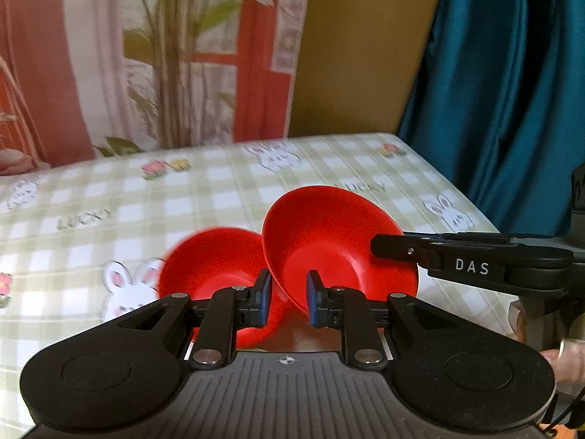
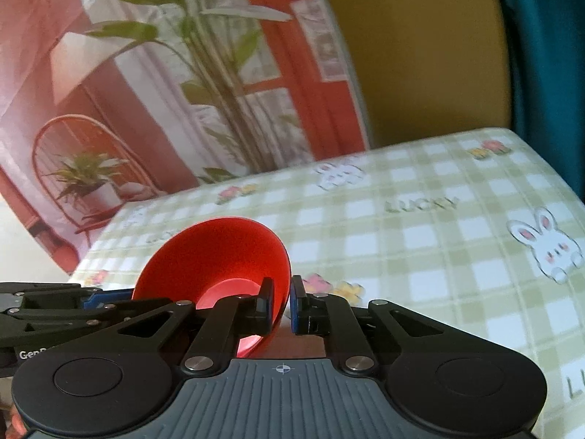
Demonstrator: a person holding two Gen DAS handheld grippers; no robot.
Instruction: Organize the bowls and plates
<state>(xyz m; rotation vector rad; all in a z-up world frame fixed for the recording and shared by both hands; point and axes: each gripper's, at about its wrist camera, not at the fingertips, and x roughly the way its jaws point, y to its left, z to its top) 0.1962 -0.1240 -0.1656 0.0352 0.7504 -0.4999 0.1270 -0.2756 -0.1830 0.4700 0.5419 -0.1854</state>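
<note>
1. My right gripper (image 2: 280, 301) pinches the rim of a tilted, glossy red plastic bowl (image 2: 215, 256), one pad inside the wall and one outside; the jaws are narrow, closed on that rim.
2. From my left wrist view the same tilted bowl (image 1: 329, 241) hangs in the air with its opening turned toward the camera, my right gripper (image 1: 387, 247) reaching in from the right side to its rim.
3. My left gripper (image 1: 289, 298) holds its jaws narrowly apart — the lower edge of the tilted bowl sits in the gap between the blue pads (image 1: 312, 298), and I cannot tell whether they press on it.
4. A second red plastic bowl (image 1: 208, 259), blurred, sits lower and to the left, just beside the held one — their rims overlap in view.
5. Both bowls are over the near part of the green-and-white checked tablecloth with bunnies (image 1: 219, 190), closer to its right edge than its left.
</note>
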